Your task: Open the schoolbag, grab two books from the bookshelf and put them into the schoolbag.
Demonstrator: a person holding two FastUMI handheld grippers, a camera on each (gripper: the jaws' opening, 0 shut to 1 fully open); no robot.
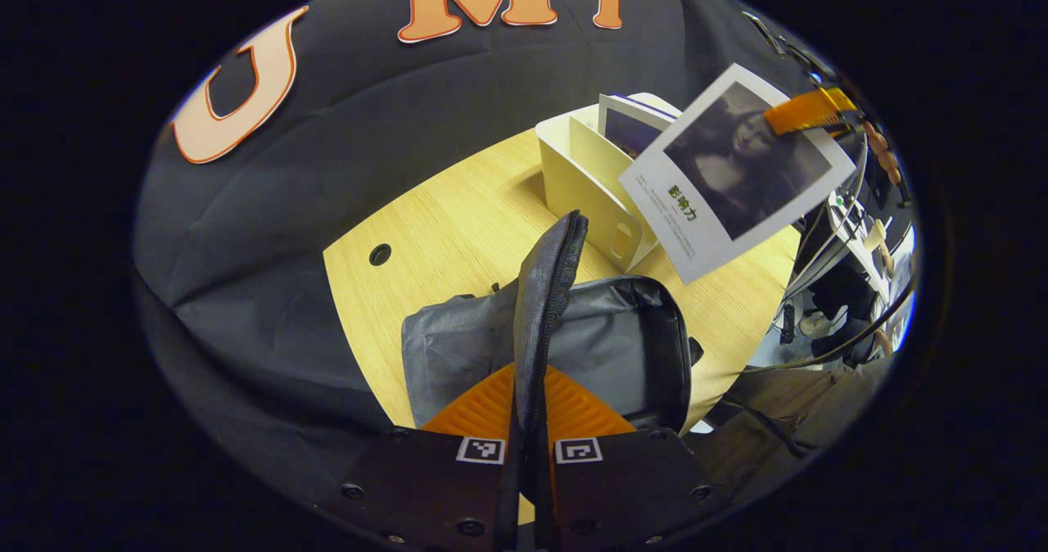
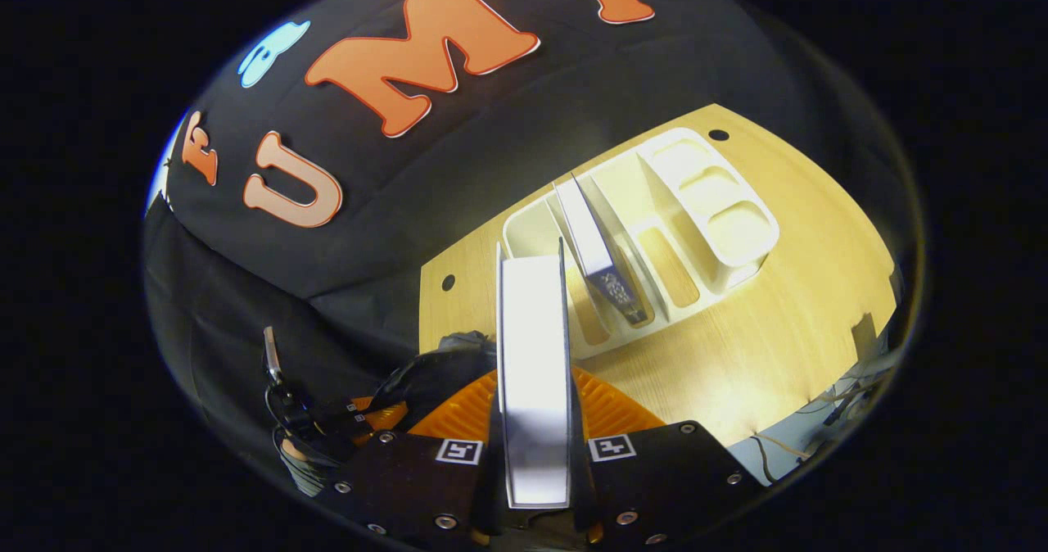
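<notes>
The grey schoolbag point(image 1: 622, 339) lies open on the wooden table point(image 1: 442, 233). My left gripper point(image 1: 532, 396) is shut on its raised flap point(image 1: 550, 282) and holds it upright. Above and to the right of the bag hangs a book point(image 1: 737, 167) with a dark photo cover, gripped at its top corner by my right gripper point(image 1: 810, 110). In the right gripper view this book point(image 2: 534, 347) shows edge-on between the fingers of the right gripper point(image 2: 536, 396), which is shut on it. A second book point(image 2: 594, 249) stands in the white bookshelf point(image 2: 712, 200).
The bookshelf point(image 1: 573, 175) stands just behind the bag, with the second book point(image 1: 626, 126) poking out of it. The left gripper point(image 2: 327, 421) and a part of the bag point(image 2: 446, 359) sit at the lower left. Cables and equipment lie beyond the table's right edge point(image 1: 843, 290).
</notes>
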